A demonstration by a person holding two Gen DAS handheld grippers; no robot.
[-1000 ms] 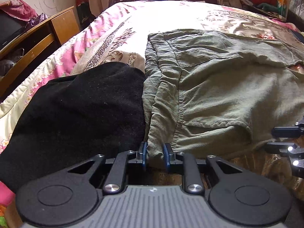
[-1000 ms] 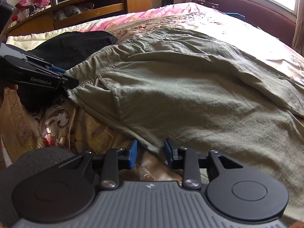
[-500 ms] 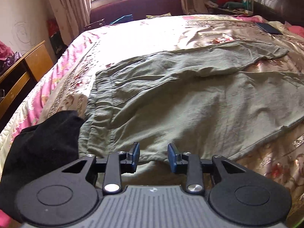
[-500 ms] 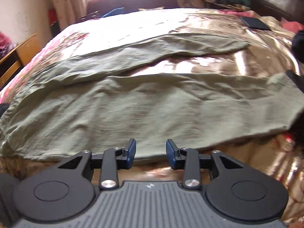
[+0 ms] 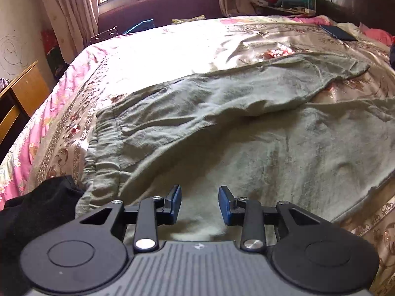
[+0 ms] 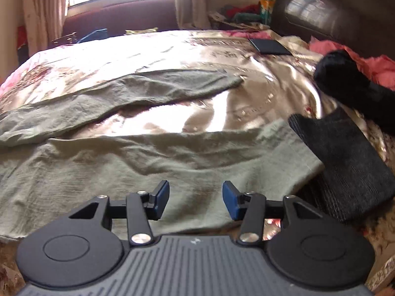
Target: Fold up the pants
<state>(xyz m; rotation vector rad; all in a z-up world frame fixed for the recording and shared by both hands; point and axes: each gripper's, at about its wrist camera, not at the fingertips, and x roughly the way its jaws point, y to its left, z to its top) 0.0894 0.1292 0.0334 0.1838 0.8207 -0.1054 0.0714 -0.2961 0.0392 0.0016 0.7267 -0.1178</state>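
Observation:
Olive-green pants (image 5: 246, 133) lie spread flat on the bed, waistband at the left, both legs running to the right with a gap between them. My left gripper (image 5: 199, 203) hovers over the near leg close to the seat; its jaws are opening and nothing sits between the blue pads. In the right wrist view the near leg (image 6: 153, 157) ends in a hem at the right and the far leg (image 6: 138, 91) lies behind it. My right gripper (image 6: 196, 201) hangs above the near leg's lower part, jaws opening, with nothing held.
The floral bedspread (image 5: 172, 49) covers the bed. A black garment (image 5: 37, 212) lies left of the waistband. By the near hem lie a dark grey knitted piece (image 6: 345, 162) and a black fluffy item (image 6: 345, 81). A dark flat object (image 6: 269, 45) rests near the headboard (image 6: 333, 7).
Both grippers let go of the pants' near edge, opened wider and pulled up. The left view swung right off the waistband; the right gripper travelled far right along the near leg toward its hem.

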